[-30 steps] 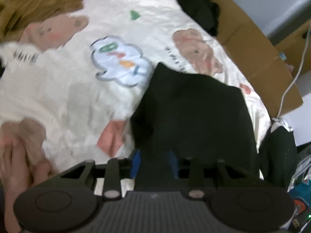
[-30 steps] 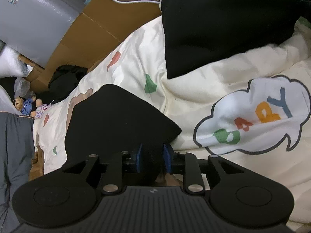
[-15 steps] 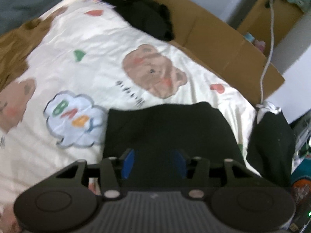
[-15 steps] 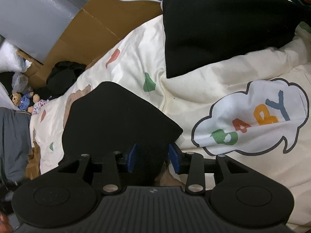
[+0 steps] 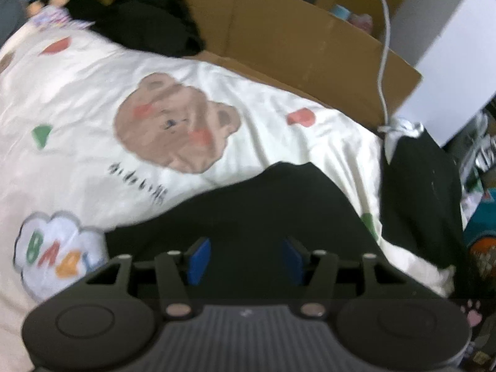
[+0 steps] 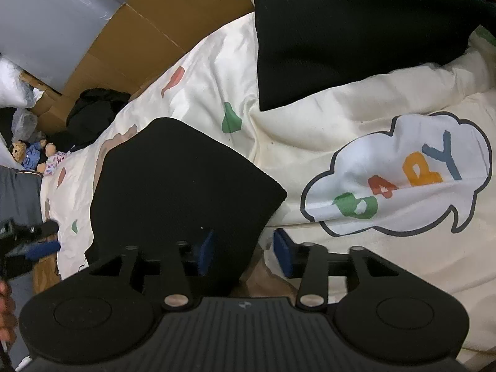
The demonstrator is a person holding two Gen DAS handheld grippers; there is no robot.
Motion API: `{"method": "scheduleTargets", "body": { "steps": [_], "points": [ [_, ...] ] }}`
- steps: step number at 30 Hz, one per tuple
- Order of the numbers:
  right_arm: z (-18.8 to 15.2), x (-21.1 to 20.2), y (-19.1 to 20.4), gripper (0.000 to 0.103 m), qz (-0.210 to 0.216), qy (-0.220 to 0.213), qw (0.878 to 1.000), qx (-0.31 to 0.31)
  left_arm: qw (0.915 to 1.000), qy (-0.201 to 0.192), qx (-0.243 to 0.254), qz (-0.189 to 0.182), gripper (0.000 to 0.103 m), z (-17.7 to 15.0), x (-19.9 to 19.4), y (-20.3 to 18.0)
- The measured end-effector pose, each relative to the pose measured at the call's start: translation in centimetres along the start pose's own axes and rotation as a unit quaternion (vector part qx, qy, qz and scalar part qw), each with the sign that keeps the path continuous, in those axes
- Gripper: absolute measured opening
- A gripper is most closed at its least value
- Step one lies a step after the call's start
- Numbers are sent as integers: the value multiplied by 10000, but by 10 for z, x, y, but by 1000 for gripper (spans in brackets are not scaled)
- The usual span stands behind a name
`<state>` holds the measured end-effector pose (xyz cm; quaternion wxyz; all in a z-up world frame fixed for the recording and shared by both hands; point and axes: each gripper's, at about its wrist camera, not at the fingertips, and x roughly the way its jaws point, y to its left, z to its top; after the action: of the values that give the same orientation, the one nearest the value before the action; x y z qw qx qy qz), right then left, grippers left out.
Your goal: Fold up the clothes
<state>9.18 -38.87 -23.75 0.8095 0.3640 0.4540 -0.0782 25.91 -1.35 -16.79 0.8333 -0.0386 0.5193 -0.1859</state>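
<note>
Both grippers, left gripper [image 5: 245,260] and right gripper [image 6: 243,252], had just been opening, jaws released over the folded black garment [image 6: 179,186].

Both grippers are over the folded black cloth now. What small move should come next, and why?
Probably lift both away. The left gripper and right gripper have just been opening; their pads stand apart, not pressing the black garment, which lies folded flat on the bedspread.

Both claws: black plastic, ribbed grey top w/ small logo, 2 round discs, silver screws, blue pads [image 5: 198,260] on fingers.
</note>
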Motion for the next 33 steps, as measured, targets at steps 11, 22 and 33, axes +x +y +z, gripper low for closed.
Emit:
{"method": "scheduleTargets", "body": {
  "steps": [11, 22, 33],
  "points": [
    [-2, 10, -8, 51, 78, 34, 9994, 340, 9904, 213, 1207, -641, 76, 50, 52, -28],
    [-3, 20, -7, 51, 99, 54, 9990, 431, 9700, 732, 2053, -1075, 80, 65, 94, -36],
    [-1, 32, 5, 51, 115, 33, 9998, 161, 9540, 1201, 2239, -1590, 84, 64, 135, -23]
  ]
}}
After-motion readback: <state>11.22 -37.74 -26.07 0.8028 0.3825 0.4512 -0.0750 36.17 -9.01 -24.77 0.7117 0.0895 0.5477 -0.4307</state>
